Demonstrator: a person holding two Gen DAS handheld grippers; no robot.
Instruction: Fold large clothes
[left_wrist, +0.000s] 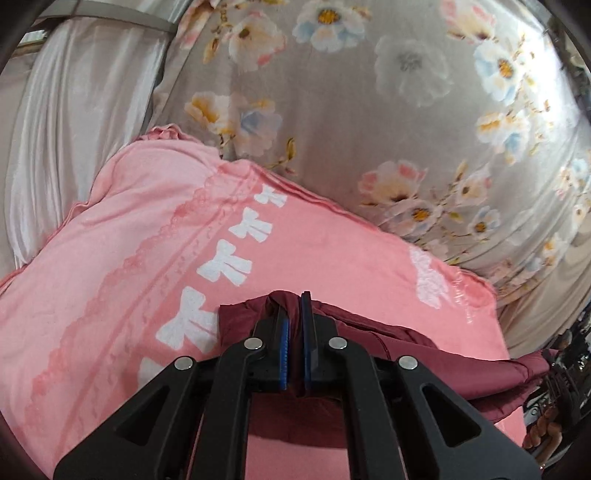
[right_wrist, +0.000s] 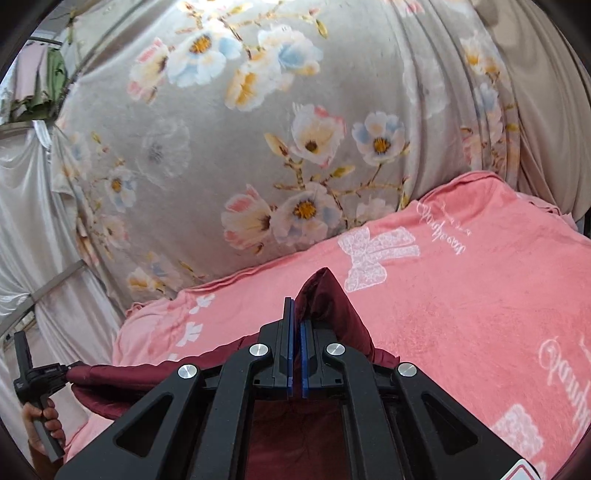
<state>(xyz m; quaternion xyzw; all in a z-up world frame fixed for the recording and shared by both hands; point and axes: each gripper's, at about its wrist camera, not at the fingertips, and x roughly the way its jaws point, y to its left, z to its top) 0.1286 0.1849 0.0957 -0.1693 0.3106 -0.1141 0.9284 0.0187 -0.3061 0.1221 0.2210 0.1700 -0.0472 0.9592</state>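
Nearest the lens in the left wrist view, the black two-finger left gripper (left_wrist: 294, 306) is seen with its blue-padded jaws drawn almost together, and a fold of the dark maroon, smooth-woven garment (left_wrist: 399, 354) is pinched between them. In the right wrist view the black two-finger right gripper (right_wrist: 295, 314) is closed just as narrowly, and a peaked corner of the same maroon garment (right_wrist: 332, 295) is clamped at its right pad. The cloth is stretched between the two tools and is carried above the pink plush blanket with white bow prints (left_wrist: 122, 236), which serves here as the landmark. From each grip the garment sags toward the near edge of that blanket; its lower part is hidden under the tools.

Beyond the far edge of the pink blanket, a grey floral bedsheet (left_wrist: 369, 110) is spread, and pale satin curtains (left_wrist: 74, 129) hang past the blanket's left corner. At the left edge of the right wrist view, a person's hand (right_wrist: 40, 424) is seen on the other tool's grip.

The main risk is judged to be slippage: only a thin bite of slick fabric is held at each side, so a quick pull apart could strip one corner free. An uneven lift could also leave the hem skewed, and the hanging part could be dragged across the plush blanket and bunched into a crooked fold.
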